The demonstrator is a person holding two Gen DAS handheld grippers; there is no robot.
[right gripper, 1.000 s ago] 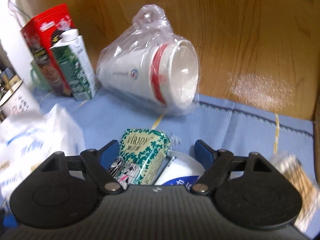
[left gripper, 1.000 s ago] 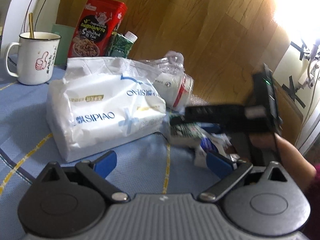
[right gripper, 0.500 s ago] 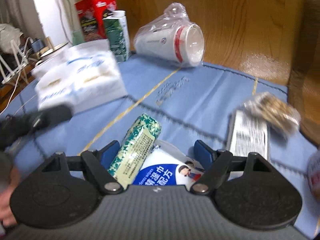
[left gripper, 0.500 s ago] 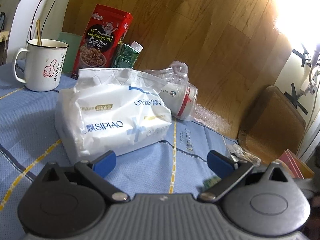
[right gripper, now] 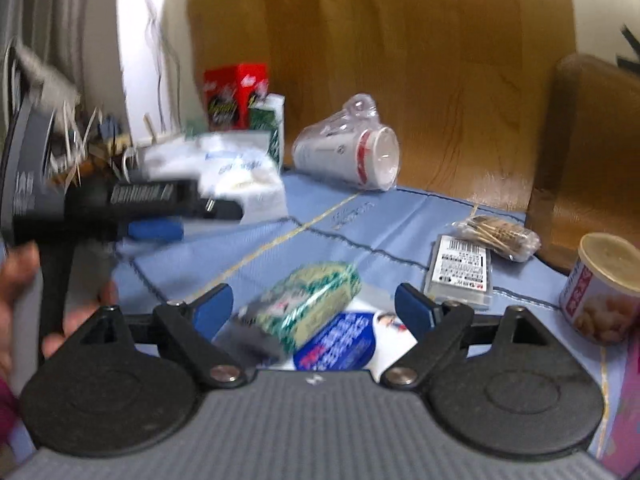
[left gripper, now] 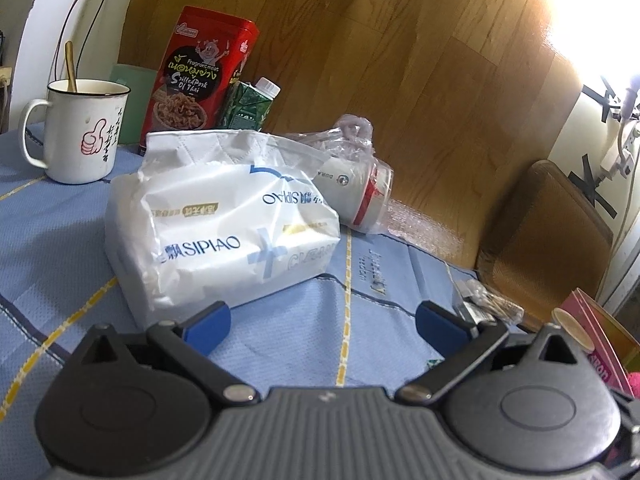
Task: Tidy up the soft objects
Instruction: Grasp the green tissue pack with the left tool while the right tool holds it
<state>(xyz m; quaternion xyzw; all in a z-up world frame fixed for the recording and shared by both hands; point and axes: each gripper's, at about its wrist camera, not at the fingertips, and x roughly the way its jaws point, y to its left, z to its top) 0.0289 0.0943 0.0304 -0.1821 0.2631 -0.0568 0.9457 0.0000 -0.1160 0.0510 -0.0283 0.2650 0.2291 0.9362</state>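
The right gripper has its jaws opening, and between them lie a green patterned tissue pack and, under it, a blue-and-white wipes pack; the blue pads are not pressing on either. The green pack's long axis runs from about seven o'clock to two o'clock, its far end pointing toward the bagged paper cups. Those cups lie on their side inside a knotted clear plastic bag, open rim facing three o'clock. At two o'clock from the gripper a small clear bag of toothpicks rests on the blue tablecloth, and at three o'clock stands a lidded can. The left gripper is spread wide with nothing between its fingers; the large white SIPIAO tissue pack lies at eleven o'clock just beyond it. At ten o'clock a white mug holds a spoon.
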